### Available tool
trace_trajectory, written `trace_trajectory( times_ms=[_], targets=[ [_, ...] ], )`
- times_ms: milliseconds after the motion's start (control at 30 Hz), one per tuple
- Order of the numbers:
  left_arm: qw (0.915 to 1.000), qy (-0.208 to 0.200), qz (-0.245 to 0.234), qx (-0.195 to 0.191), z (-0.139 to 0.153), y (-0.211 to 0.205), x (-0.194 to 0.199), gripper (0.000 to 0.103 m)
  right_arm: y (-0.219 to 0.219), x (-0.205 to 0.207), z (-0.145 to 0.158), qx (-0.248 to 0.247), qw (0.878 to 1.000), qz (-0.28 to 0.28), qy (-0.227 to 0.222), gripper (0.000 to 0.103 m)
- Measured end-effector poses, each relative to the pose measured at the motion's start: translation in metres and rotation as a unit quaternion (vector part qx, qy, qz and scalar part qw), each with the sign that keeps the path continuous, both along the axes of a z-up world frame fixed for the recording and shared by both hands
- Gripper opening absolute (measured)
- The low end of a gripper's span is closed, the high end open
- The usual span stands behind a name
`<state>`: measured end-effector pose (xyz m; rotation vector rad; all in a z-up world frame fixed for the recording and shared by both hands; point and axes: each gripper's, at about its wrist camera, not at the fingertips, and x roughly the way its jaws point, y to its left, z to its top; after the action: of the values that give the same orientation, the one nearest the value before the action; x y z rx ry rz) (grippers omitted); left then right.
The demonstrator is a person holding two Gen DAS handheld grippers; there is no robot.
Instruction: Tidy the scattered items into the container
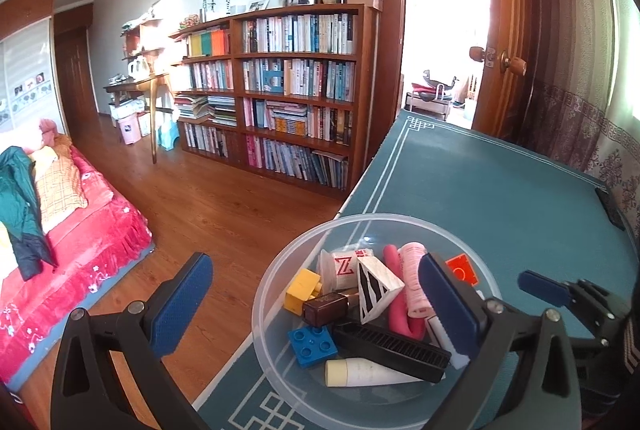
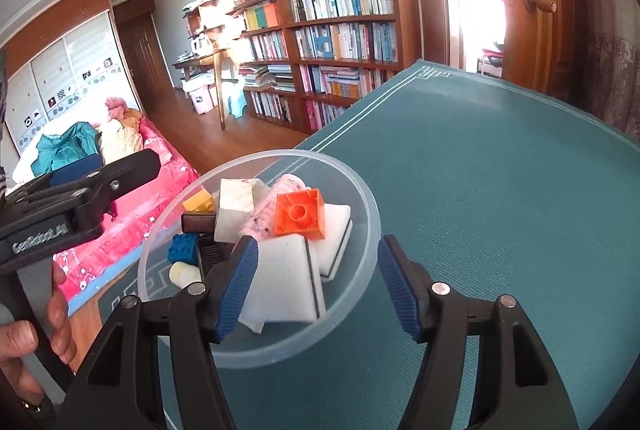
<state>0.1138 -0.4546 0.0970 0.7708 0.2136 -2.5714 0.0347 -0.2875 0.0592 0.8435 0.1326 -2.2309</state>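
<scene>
Nearest the right wrist camera, the right gripper (image 2: pixel 316 286) stands with its jaws spread wide and empty, straddling the near rim of the clear plastic bowl (image 2: pixel 370 226). Its left finger sits just inside the rim against a white sponge block (image 2: pixel 280 282), and its right finger is outside the wall. The left gripper (image 1: pixel 316 310) is likewise spread and holds nothing; one finger hangs off the table's left edge over the floor, and the other reaches over the bowl's contents.

The bowl sits at the near left edge of the teal table mat (image 2: pixel 500 170), close to the drop. Heaped in it are an orange brick (image 2: pixel 299 214), a blue brick (image 1: pixel 312 346), a yellow brick (image 1: pixel 302 288), a pink hair roller (image 1: pixel 416 278), a black comb (image 1: pixel 394 348), a brown bottle (image 1: pixel 324 308) and a pale tube (image 1: pixel 368 372). No loose items show on the mat beyond, though its right side is partly out of view, so the tidying looks about finished.

The bowl seems light, thin-walled, somewhat flexible and slick. It would likely slide if nudged, so a pinch across the rim, well clear of the table edge, looks the safest hold. The sponges are soft and will squash; the bricks are rigid and easy.

Farther off stand the bookshelf (image 1: pixel 296 86) and a bed with a red cover (image 1: pixel 80 230).
</scene>
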Motion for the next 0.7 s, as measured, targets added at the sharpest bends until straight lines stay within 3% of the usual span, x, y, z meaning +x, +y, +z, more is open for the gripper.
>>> trace_trajectory(
  times_ms=[167,367,533,600,700],
  targets=[
    [0.9996,-0.002,0.022,-0.018,0.0,0.007,0.01,0.103,0.011,0.017,0.008,0.005,1.0,-0.011,0.021,0.084],
    [0.9982,0.004,0.051,-0.029,0.001,0.015,0.024,0.103,0.023,0.034,0.017,0.007,0.999,-0.035,0.037,0.084],
    [0.9917,-0.007,0.085,-0.096,0.005,0.031,0.031,0.103,0.031,0.059,0.039,0.011,0.991,-0.063,0.118,0.089],
    [0.989,-0.01,0.09,-0.117,0.006,0.039,0.033,0.103,0.035,0.063,0.045,-0.003,0.991,-0.058,0.121,0.094],
    [0.9892,-0.006,0.085,-0.119,0.008,0.045,0.036,0.103,0.042,0.062,0.048,-0.026,0.992,-0.062,0.107,0.095]
  ],
)
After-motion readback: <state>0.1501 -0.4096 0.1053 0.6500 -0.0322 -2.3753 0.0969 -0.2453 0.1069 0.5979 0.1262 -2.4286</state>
